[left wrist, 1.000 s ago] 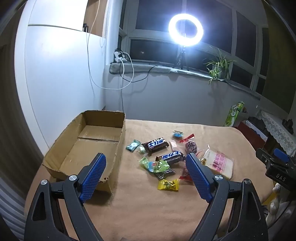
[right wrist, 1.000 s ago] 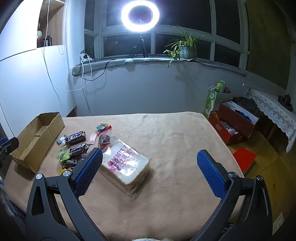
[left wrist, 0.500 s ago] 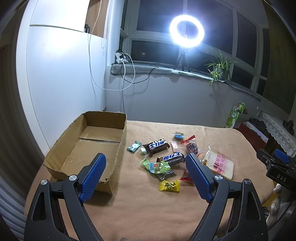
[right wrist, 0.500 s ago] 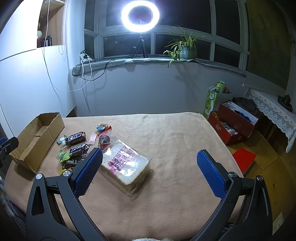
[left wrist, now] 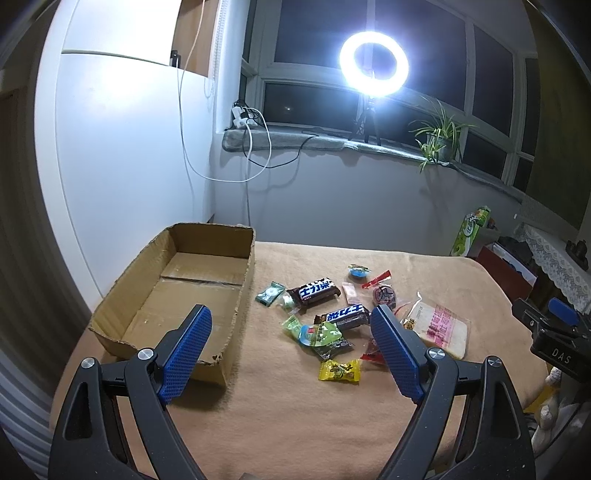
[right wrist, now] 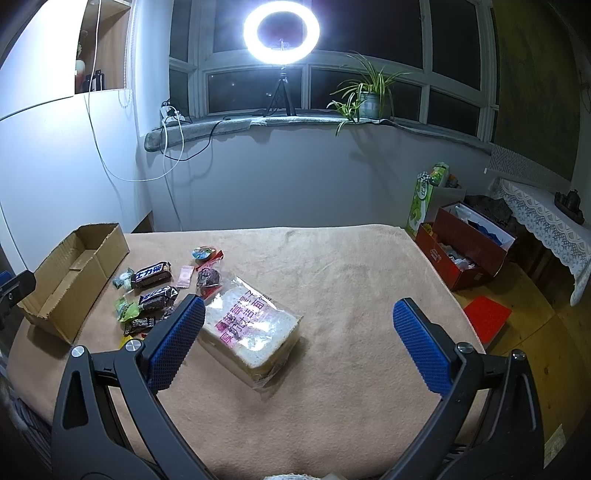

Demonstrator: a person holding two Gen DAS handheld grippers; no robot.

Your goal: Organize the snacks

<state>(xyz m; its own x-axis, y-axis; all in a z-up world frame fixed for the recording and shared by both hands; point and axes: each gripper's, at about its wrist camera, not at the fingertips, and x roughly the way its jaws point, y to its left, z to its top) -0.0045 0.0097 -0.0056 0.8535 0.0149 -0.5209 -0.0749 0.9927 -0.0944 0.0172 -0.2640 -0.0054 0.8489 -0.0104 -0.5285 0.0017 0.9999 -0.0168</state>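
An open cardboard box (left wrist: 192, 295) (right wrist: 70, 280) sits at the table's left with nothing inside. Right of it lies a heap of snacks: two dark chocolate bars (left wrist: 314, 290) (left wrist: 345, 315), a green pouch (left wrist: 317, 334), a yellow candy (left wrist: 339, 370), a teal candy (left wrist: 270, 293) and several small sweets. A wrapped bread pack (right wrist: 251, 325) (left wrist: 441, 326) lies furthest right. My left gripper (left wrist: 291, 354) hovers open above the table's near edge, between box and heap. My right gripper (right wrist: 299, 339) is open too, with the bread pack just beyond its left finger (right wrist: 173, 343).
A tan cloth (right wrist: 351, 280) covers the table. A ring light (right wrist: 281, 31) and a potted plant (right wrist: 369, 96) stand on the windowsill behind. Red boxes (right wrist: 465, 251) and a green carton (right wrist: 424, 195) sit on the floor to the right. A white cabinet (left wrist: 129, 166) stands behind the cardboard box.
The left wrist view has drifted slightly, so the box and snacks sit a little higher and further right. The right view is almost unchanged. Both grippers stay open.
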